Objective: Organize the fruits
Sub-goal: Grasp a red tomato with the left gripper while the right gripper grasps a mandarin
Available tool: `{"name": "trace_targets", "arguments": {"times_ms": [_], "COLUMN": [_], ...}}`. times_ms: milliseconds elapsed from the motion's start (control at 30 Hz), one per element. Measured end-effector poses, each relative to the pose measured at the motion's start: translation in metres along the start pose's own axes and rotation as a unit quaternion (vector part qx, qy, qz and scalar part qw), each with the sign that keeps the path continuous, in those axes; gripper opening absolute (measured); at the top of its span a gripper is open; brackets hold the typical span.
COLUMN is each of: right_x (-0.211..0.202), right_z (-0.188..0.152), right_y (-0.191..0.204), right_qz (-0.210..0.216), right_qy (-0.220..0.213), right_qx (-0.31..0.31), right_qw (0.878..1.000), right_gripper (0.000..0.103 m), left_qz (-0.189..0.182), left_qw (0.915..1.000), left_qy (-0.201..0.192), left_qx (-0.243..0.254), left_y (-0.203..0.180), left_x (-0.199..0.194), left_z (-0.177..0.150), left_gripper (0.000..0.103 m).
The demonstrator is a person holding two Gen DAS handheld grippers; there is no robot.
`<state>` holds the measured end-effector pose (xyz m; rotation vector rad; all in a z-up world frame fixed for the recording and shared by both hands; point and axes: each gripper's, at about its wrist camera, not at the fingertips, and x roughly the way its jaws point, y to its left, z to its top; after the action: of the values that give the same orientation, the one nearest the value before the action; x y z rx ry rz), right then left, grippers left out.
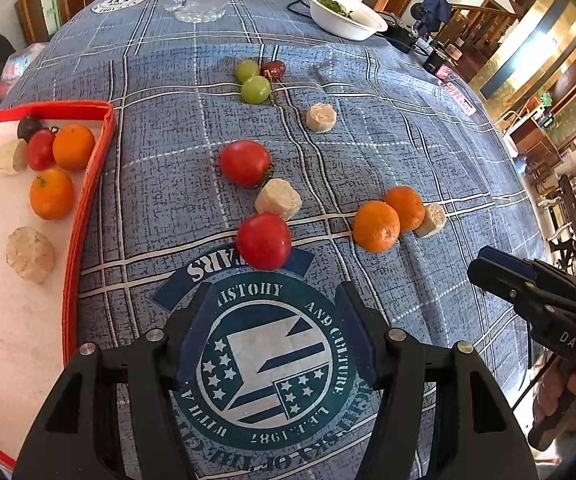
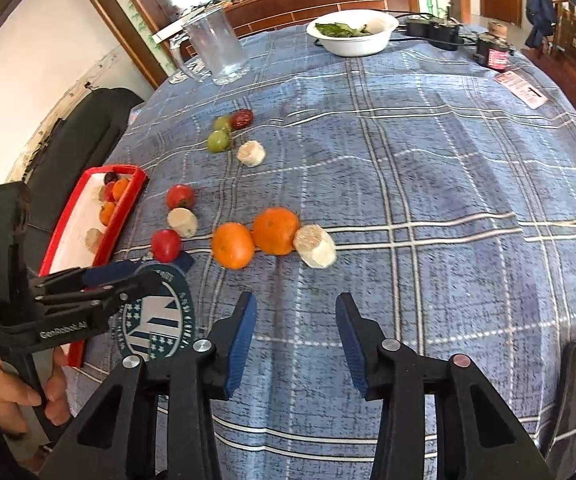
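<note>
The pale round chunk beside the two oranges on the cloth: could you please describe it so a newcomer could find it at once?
Start at the blue plaid tablecloth, away from the red-rimmed tray. Two oranges sit touching there. The pale chunk touches the second orange's far side; unlike the other pale chunks, it has no tomato beside it.

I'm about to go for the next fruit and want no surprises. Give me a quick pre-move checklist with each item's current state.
1. Left gripper empty, jaws open: ok.
2. Right gripper empty, jaws apart: ok.
3. Nearest tomato unobstructed ahead of left gripper: ok.
4. Two oranges free to grasp singly: not ok, they touch.
5. Tray has room: ok.
6. Grippers apart from each other: ok.
</note>
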<state>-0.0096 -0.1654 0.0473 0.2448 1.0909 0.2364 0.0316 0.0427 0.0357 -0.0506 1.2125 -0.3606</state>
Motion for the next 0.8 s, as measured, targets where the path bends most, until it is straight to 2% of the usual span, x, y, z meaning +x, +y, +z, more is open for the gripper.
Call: {"name": "trace_targets", "arguments": {"times_ms": [233, 400, 433, 500, 567, 800], "right_x": [0.022, 0.041, 0.044, 0.049, 0.054, 0.066], "right_z": [0.01, 0.015, 0.017, 0.019, 0.022, 0.033], "right_y": [0.031, 0.04, 0.041, 0.042, 0.044, 0.049], "right_qz": [0.04, 0.041, 0.041, 0.043, 0.039, 0.006], "right_qy": [0.024, 0.039, 0.042, 0.046, 0.047, 0.033], "right_qx": [-0.024, -0.023, -0.02, -0.013, -0.008, 0.004], "right_qw": [0.999, 0.998, 0.998, 0.998, 0.998, 0.999], "right_gripper": [0.037, 0.037, 0.037, 0.037, 0.038, 0.04], "left_qz": [-0.008, 0.0, 0.001, 0.002, 0.014, -0.017], "left_qw": [0.9999, 1.0, 1.0, 1.0, 0.9998, 0.9996], "left_qy": [0.005, 0.01, 0.008, 0.007, 0.006, 0.018], "left_qx": [-0.002, 0.002, 0.004, 0.007, 0.013, -0.013], "left_y": [0.002, -0.001, -0.002, -0.001, 0.001, 0.021], "left_x": [0.012, 0.023, 0.023, 0.025, 0.027, 0.019], "left_z": [0.006, 0.014, 0.015, 0.019, 0.022, 0.015], "left_gripper": [0.06, 0.058, 0.057, 0.037, 0.029, 0.029]}}
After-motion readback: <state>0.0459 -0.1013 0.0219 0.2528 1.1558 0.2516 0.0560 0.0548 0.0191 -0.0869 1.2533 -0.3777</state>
